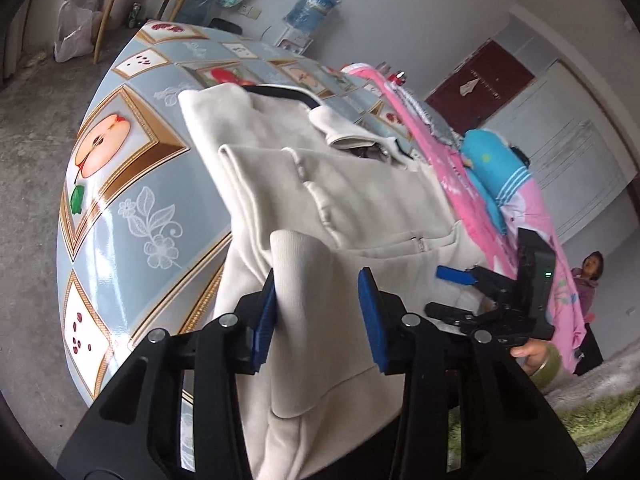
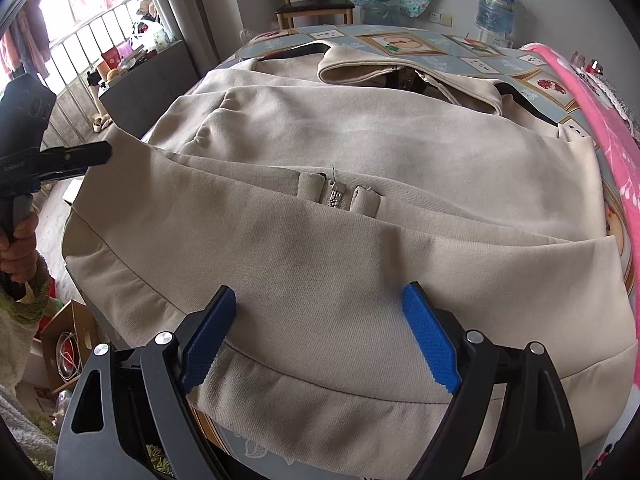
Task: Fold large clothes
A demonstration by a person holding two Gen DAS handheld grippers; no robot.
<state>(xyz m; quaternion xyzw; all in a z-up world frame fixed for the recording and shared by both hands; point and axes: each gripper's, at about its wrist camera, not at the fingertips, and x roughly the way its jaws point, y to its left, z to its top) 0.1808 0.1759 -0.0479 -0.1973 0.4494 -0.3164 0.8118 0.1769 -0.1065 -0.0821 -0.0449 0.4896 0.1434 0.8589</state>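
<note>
A cream zip-front jacket lies spread on a bench covered in a fruit-print oilcloth, its collar at the far end and its hem hanging over the near edge. The left claw, held at the jacket's left side, has a ribbed sleeve cuff standing between its blue pads; one pad touches the cloth while a gap shows at the other, so the jaws stand narrow around the cuff rather than clamped on it. The right claw hovers over the jacket's lower front panel, near the hem, jaws wide and holding nothing. A pink quilt lies bunched just beside the jacket's right edge.

The risk here appears to be slippage: with only one pad bearing on the cuff, any pull across the jacket could let the sleeve drop out and fall off the bench side. The overhanging hem could also drag the body of the jacket towards the floor, spoiling the fold, and the quilt beside it might snag a carried sleeve.
</note>
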